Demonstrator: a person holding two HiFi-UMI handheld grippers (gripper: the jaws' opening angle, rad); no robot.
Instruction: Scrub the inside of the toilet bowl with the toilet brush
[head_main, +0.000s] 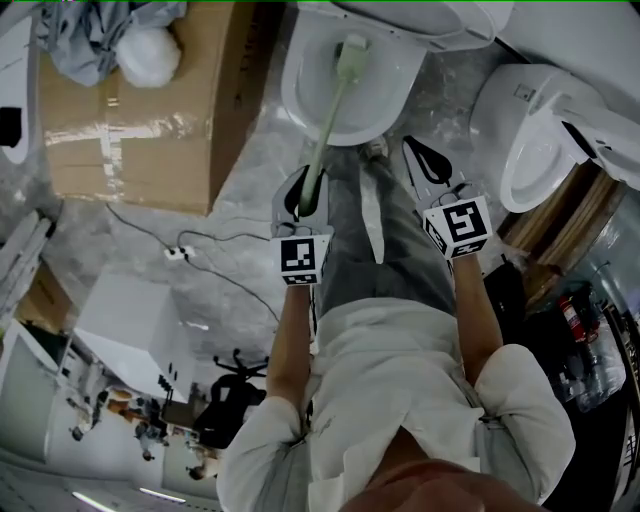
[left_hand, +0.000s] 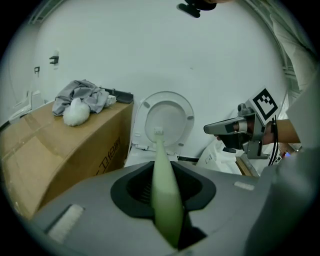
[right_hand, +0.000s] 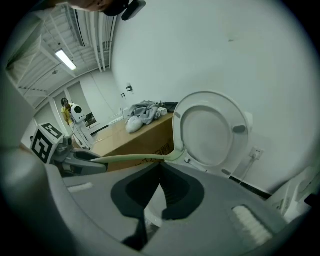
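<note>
The white toilet bowl (head_main: 345, 85) stands ahead with its lid (left_hand: 167, 119) raised against the wall. A pale green toilet brush (head_main: 328, 120) reaches from my left gripper (head_main: 304, 195) into the bowl, its head near the far rim. My left gripper (left_hand: 162, 172) is shut on the brush handle (left_hand: 164, 195). My right gripper (head_main: 428, 168) hovers to the right of the bowl, shut with nothing in it. In the right gripper view, the brush handle (right_hand: 132, 159) runs from the left gripper (right_hand: 75, 161) toward the lid (right_hand: 212, 130), above my right gripper (right_hand: 160, 167).
A second white toilet (head_main: 540, 140) stands at the right. Left of the bowl is a cardboard box (head_main: 130, 110) bearing a grey cloth (head_main: 100, 35) and a white bundle (head_main: 150, 55). A cable (head_main: 190, 250) lies on the marble floor beside a white box (head_main: 140, 320).
</note>
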